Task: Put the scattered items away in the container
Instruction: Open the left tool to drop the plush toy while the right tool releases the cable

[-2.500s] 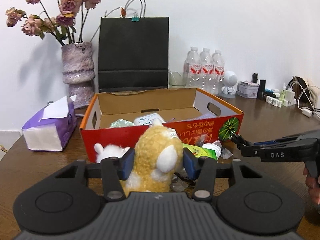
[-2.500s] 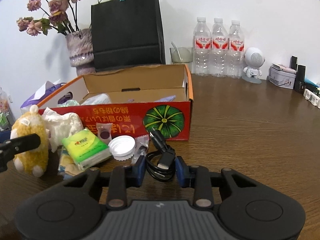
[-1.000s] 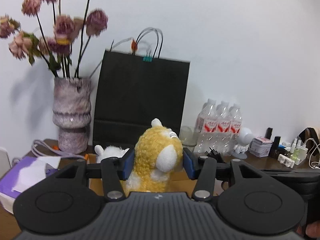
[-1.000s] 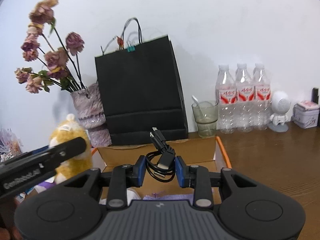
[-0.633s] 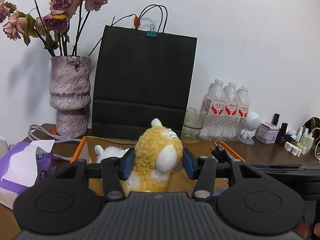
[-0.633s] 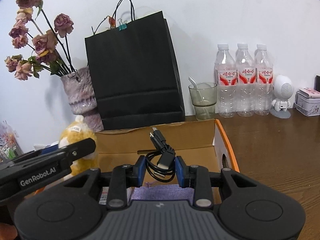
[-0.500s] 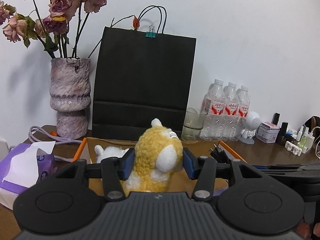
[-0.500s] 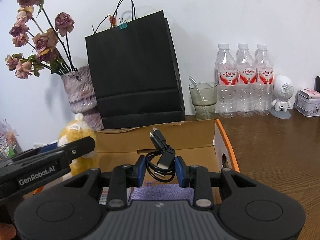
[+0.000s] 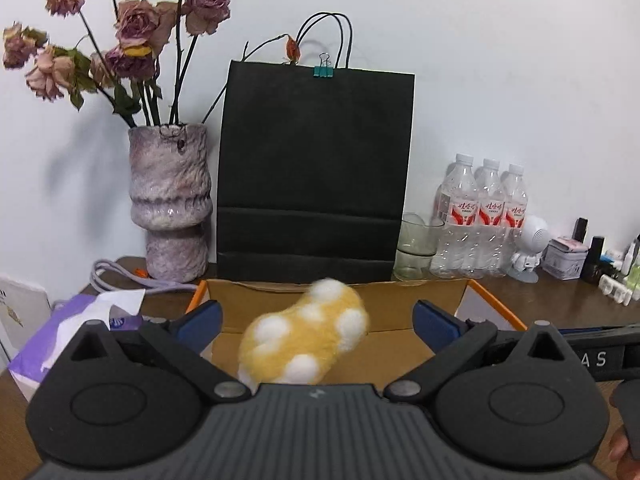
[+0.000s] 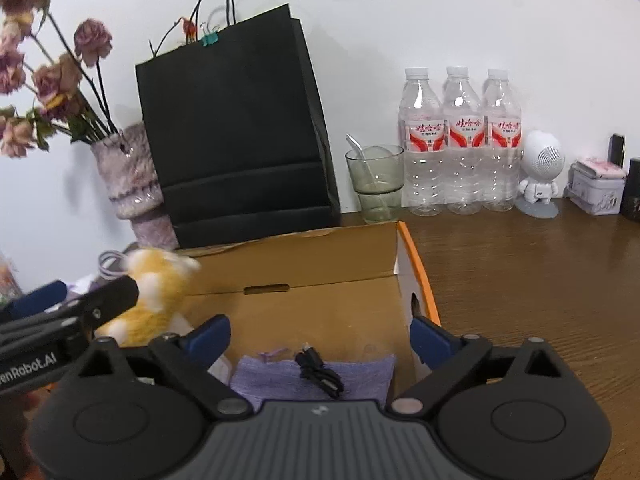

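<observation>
Plush toy [image 9: 306,340] and cable [image 10: 320,372] newly released

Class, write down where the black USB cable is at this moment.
In the right wrist view, the black USB cable lies coiled on a purple cloth inside the cardboard box, below the open right hand-held gripper.

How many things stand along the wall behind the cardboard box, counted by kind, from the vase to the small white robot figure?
Vase with dried roses: 1
Black paper bag: 1
Drinking glass: 1
Water bottles: 3
White robot figure: 1
Total: 7
</observation>
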{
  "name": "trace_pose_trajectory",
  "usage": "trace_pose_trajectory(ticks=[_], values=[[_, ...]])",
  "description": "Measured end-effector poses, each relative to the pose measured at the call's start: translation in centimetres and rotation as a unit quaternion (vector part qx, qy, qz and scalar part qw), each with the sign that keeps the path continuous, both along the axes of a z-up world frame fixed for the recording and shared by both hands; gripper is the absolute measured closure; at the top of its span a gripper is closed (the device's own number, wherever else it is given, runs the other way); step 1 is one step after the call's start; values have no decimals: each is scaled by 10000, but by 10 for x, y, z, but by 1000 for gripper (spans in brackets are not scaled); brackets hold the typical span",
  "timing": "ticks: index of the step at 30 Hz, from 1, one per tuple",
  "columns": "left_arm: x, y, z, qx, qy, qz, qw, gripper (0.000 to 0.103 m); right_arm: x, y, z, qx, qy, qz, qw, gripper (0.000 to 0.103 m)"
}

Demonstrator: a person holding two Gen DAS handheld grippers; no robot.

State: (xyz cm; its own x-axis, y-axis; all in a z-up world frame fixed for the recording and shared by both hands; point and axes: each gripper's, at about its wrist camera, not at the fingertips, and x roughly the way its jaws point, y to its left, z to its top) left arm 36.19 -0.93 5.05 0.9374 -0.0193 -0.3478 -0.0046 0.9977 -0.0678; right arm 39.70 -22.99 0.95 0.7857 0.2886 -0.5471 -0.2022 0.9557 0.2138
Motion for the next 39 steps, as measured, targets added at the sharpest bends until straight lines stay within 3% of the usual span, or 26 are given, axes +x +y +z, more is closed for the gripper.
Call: trace_pose_trajectory(ticks=[22,39], values=[[-1,0,3,-92,6,-17,10000,0,-3,0,2,-42,-71,-48,10000,1],[-23,12,13,-438,47,-172,9989,0,-20,-2,16,16,-336,155,9993,0]])
